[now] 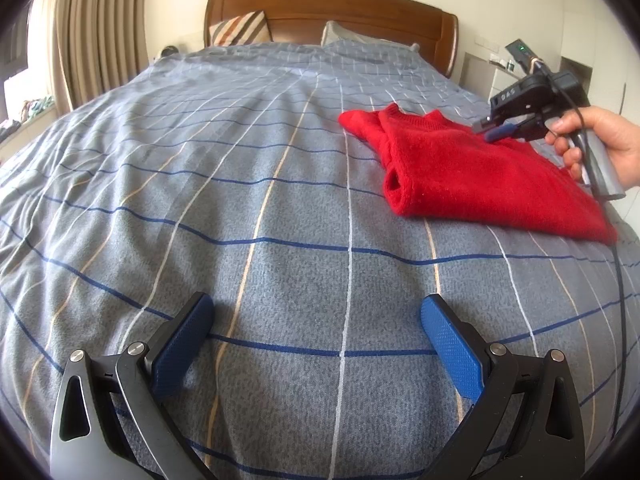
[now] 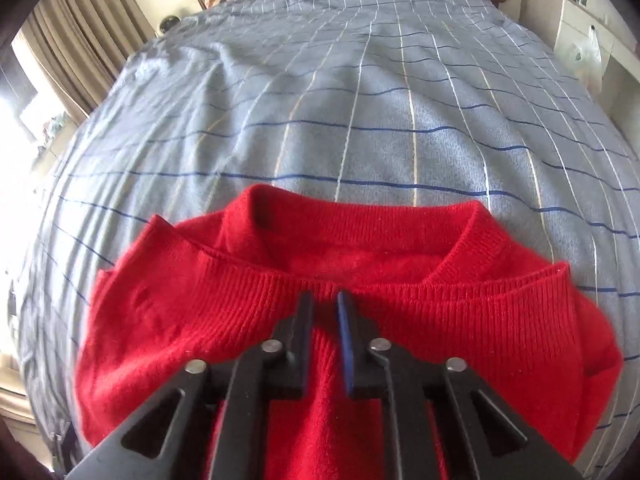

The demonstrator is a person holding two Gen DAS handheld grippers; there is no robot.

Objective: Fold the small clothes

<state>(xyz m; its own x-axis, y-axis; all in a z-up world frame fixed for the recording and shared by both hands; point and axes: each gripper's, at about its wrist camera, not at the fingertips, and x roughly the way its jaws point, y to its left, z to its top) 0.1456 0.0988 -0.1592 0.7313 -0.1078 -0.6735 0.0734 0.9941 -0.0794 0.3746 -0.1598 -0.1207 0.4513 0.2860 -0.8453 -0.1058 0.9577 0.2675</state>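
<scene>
1. The red sweater [image 2: 360,320] lies on the bed [image 1: 256,208], toward its right side, already folded into a compact shape with the ribbed collar [image 2: 400,280] facing the headboard [image 1: 332,12].
2. My right claw [image 2: 325,300] hangs right over the collar, its jaws narrow with a small gap. I see no knit pinched between the pads, so I judge it holds nothing.
3. My left claw [image 1: 316,320] is spread wide above bare blanket, well apart from the sweater and holding nothing.
4. Risk: with jaws this narrow, closing on the collar could catch only the top layer of ribbing. Lifting would then peel that layer away and undo the fold.
5. Risk: the knit looks soft and thick. A grip from one side only, with my left claw this far away, could let the far half sag and slide out of line.
6. Risk: pressing down too hard could drag the loose blanket and wrinkle it under the sweater.
</scene>
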